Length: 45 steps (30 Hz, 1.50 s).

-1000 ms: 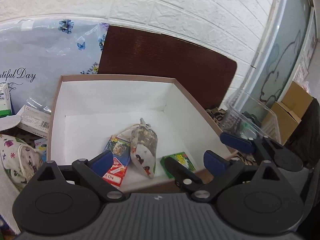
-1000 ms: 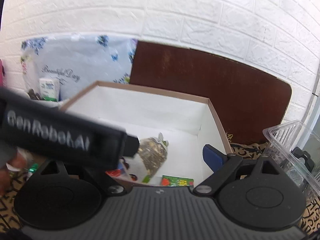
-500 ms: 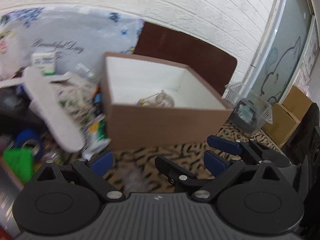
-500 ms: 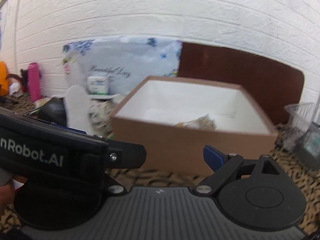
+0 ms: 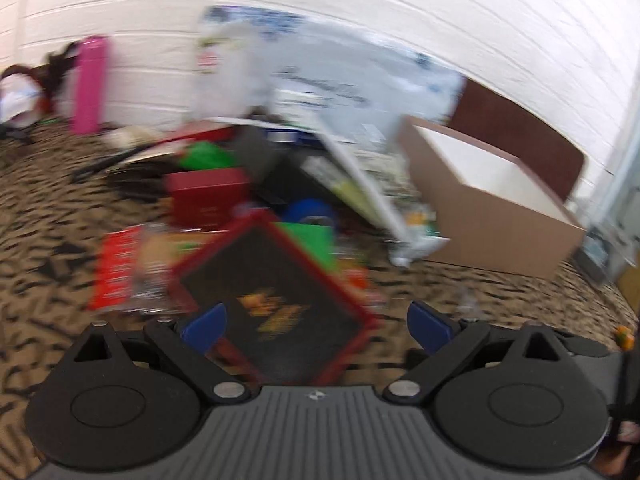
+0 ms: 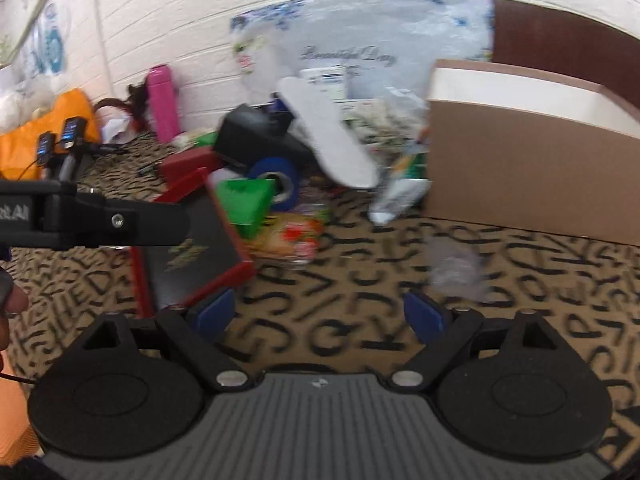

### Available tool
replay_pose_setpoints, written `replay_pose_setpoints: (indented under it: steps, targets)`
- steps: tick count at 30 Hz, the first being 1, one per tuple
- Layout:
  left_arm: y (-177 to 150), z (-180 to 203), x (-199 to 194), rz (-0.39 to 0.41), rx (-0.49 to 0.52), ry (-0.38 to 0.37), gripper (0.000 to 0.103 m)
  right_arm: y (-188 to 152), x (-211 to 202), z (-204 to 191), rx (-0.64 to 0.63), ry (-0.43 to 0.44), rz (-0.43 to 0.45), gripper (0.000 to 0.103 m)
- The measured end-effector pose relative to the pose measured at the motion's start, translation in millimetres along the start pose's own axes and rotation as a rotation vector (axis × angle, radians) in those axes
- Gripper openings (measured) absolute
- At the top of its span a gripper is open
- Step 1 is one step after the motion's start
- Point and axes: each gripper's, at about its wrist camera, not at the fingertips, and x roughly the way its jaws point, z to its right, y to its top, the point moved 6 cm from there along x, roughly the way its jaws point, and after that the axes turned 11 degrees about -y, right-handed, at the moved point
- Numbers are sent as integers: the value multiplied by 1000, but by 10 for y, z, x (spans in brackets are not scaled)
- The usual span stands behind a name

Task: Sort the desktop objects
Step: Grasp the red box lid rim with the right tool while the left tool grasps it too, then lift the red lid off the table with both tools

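Note:
The left wrist view is motion-blurred. My left gripper (image 5: 316, 326) is open and hovers over a flat black box with a red rim (image 5: 272, 308), which lies on the patterned cloth; its pads do not press on it. My right gripper (image 6: 318, 316) is open, its jaws are closing, and only cloth shows between them. The same black box (image 6: 192, 256) lies to its left. Behind it is a clutter pile: a blue tape roll (image 6: 276, 178), a green packet (image 6: 244, 200), a white insole (image 6: 328, 140). The brown cardboard box (image 6: 520, 184) with a white inside stands at the right.
A pink bottle (image 6: 162, 104) stands by the white brick wall. Crumpled clear plastic (image 6: 456, 268) lies on the cloth just ahead of the right gripper. A red carton (image 5: 204, 198) and a red printed packet (image 5: 120, 268) lie in the pile. A person's fingers (image 6: 12, 304) show at the left edge.
Both grippers have drawn back from over the cardboard box and swung left and lower toward the clutter pile. The box now sits at the right, and the black red-rimmed box lies under the left gripper.

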Motion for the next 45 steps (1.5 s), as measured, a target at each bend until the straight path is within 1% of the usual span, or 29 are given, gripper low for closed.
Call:
replay_pose_setpoints:
  steps: [2, 3, 5, 6, 7, 9, 11, 12, 13, 14, 15, 16, 17, 20, 21, 23, 25, 27, 30, 32, 35, 37, 39, 41, 43, 45]
  targets:
    - [-9, -203, -38, 7, -39, 43, 100, 36, 51, -134, -16, 24, -11, 77]
    - [-9, -278, -44, 10, -56, 52, 100, 42, 66, -206, -24, 36, -14, 74]
    - [1, -400, -53, 16, -80, 60, 99, 43, 103, -353, -32, 60, -28, 63]
    - [6, -435, -59, 20, -83, 62, 98, 42, 120, -417, -37, 72, -38, 60]
    - [11, -465, -55, 24, -81, 64, 98, 41, 138, -471, -39, 82, -46, 58]
    - [54, -505, -10, 26, -64, 69, 98, 32, 172, -552, -41, 89, -56, 57]
    - [119, -550, 47, 38, -38, 76, 98, 13, 210, -605, -43, 82, -68, 49]
    - [153, -577, 81, 41, -30, 86, 98, 7, 229, -611, -37, 83, -73, 47]
    - [191, -599, 127, 43, -25, 88, 98, 5, 241, -598, -26, 85, -76, 41]
    - [225, -624, 175, 43, -22, 83, 97, 5, 260, -581, -19, 78, -81, 35]
    - [249, -655, 224, 38, -24, 79, 95, 6, 270, -558, -18, 62, -86, 35]
    - [265, -675, 273, 28, -31, 74, 91, 14, 284, -529, -19, 44, -86, 33]
    - [272, -689, 318, 16, -44, 63, 84, 23, 287, -497, -22, 30, -82, 29]
    - [267, -650, 432, -19, -64, 11, 74, 63, 284, -357, -25, -14, -70, 26]
    - [265, -626, 456, -22, -55, 5, 73, 76, 286, -301, -26, -34, -63, 26]
    - [254, -574, 504, -33, -27, 7, 63, 81, 308, -193, -12, -57, -68, 26]
    - [243, -535, 548, -49, -7, 1, 59, 73, 323, -106, 19, -60, -80, 25]
    - [248, -516, 585, -56, 3, 1, 59, 57, 323, -69, 45, -44, -91, 26]
    - [326, -478, 625, -44, 19, 3, 59, 23, 335, -82, 28, -34, -94, 25]
    - [401, -446, 653, -29, 42, 6, 61, 4, 339, -109, 16, -21, -98, 24]
    - [496, -391, 775, -35, 70, -5, 62, 1, 335, -131, 13, -17, -95, 24]
    - [523, -348, 852, -49, 78, -29, 62, 7, 328, -125, 14, -18, -92, 24]
    - [503, -289, 888, -66, 98, -57, 54, 17, 318, -105, 14, -25, -87, 23]
    - [462, -228, 872, -73, 111, -94, 27, 27, 318, -63, 13, -37, -83, 22]
    - [406, -174, 820, -84, 114, -113, 18, 51, 328, -2, 22, -58, -78, 22]
    - [332, -116, 764, -98, 125, -111, 16, 80, 351, 74, 39, -86, -72, 22]
